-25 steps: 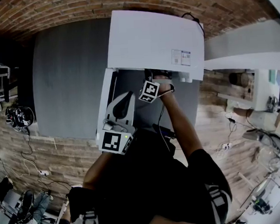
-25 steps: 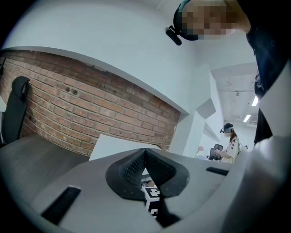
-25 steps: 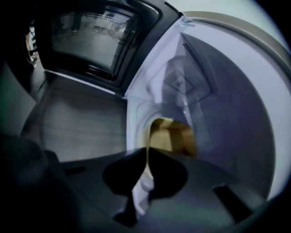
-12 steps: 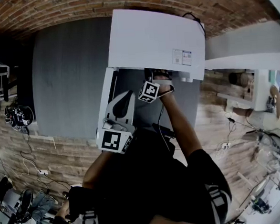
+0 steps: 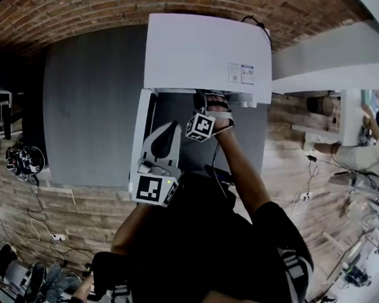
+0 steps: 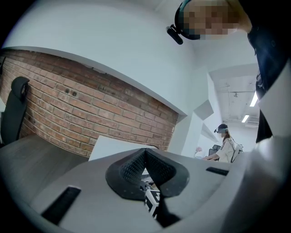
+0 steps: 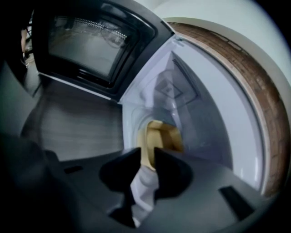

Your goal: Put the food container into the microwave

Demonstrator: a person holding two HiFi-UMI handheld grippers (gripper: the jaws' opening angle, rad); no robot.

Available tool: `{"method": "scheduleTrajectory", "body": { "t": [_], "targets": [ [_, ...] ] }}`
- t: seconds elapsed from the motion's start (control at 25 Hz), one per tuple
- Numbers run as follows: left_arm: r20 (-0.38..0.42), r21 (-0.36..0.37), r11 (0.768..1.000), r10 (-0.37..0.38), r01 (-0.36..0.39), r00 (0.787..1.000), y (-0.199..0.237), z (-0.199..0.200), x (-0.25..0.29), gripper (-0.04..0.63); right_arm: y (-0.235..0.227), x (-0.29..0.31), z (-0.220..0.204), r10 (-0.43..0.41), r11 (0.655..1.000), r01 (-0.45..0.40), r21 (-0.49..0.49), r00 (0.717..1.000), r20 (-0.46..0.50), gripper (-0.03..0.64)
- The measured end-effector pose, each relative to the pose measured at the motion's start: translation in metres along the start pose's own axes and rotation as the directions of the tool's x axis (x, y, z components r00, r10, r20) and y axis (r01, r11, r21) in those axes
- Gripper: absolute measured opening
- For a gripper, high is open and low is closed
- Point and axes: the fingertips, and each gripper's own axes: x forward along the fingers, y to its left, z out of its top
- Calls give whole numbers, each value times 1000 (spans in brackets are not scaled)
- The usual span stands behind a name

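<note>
While the tan food container sits inside the white cavity of the microwave, its near rim is pinched between the two dark jaws of the right gripper. Whether the container's base rests on the cavity floor cannot be told. The microwave door stands swung open to the left, its dark window facing the right gripper view. From the head view, the right gripper reaches into the microwave's front opening, with only its marker cube and rear part showing. The left gripper is held back just beside the open door, jaws pressed together on nothing, tips pointing up toward a brick wall. The microwave stands on a grey desk.
</note>
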Motion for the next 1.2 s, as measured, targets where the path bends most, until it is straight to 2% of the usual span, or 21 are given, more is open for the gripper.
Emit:
{"method": "scheduleTrajectory", "body": {
  "t": [0.24,0.48,0.6,0.72,0.92,1.2],
  "targets": [
    [15,3,1000,-11,11,1000,-9,4,-7,34,-2,-21,2,-14,998,12,60,1000,22,95],
    [44,12,1000,-10,10,999,-15,11,-17,34,-5,-43,-3,-16,981,10,195,999,28,46],
    [56,9,1000,-5,5,998,-17,14,-22,34,-9,-56,-5,-7,953,-6,302,999,41,43],
    [60,9,1000,-1,0,998,-18,15,-27,34,-18,-71,-5,-19,906,-15,422,997,76,38],
    [70,14,1000,2,-3,998,-20,15,-33,34,-39,-102,-2,-63,786,-38,617,988,142,37],
    [85,22,1000,2,-4,996,-23,18,-40,34,-66,-150,7,-147,631,-68,773,968,205,34]
  ]
}}
